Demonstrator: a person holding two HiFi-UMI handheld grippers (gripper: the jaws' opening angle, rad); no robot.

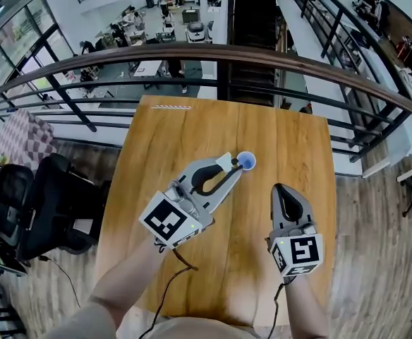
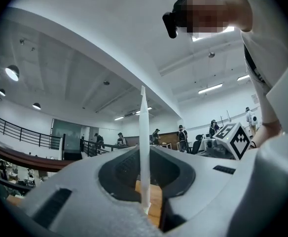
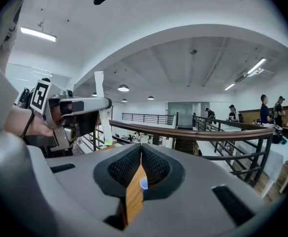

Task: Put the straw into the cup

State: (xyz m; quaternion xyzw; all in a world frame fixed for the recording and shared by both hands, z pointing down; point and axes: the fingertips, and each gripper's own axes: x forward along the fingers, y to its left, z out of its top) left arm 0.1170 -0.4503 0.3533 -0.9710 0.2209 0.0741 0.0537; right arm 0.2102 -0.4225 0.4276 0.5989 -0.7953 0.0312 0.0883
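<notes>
A small blue cup (image 1: 246, 162) stands upright near the middle of the wooden table (image 1: 291, 140). My left gripper (image 1: 235, 167) hovers just left of the cup, shut on a white paper-wrapped straw (image 1: 225, 162). In the left gripper view the straw (image 2: 144, 132) stands upright, clamped between the jaws of the left gripper (image 2: 144, 157). My right gripper (image 1: 279, 188) is shut and holds nothing, to the right of the cup and nearer me. Through the slit of the right gripper (image 3: 141, 149) I see the blue cup (image 3: 143, 183), with the left gripper (image 3: 80, 113) and its straw (image 3: 100, 100) at the left.
Another thin straw (image 1: 171, 106) lies at the table's far edge. A black railing with a wooden handrail (image 1: 213, 54) runs behind the table, over a drop to a lower floor. A black office chair (image 1: 44, 203) stands left of the table.
</notes>
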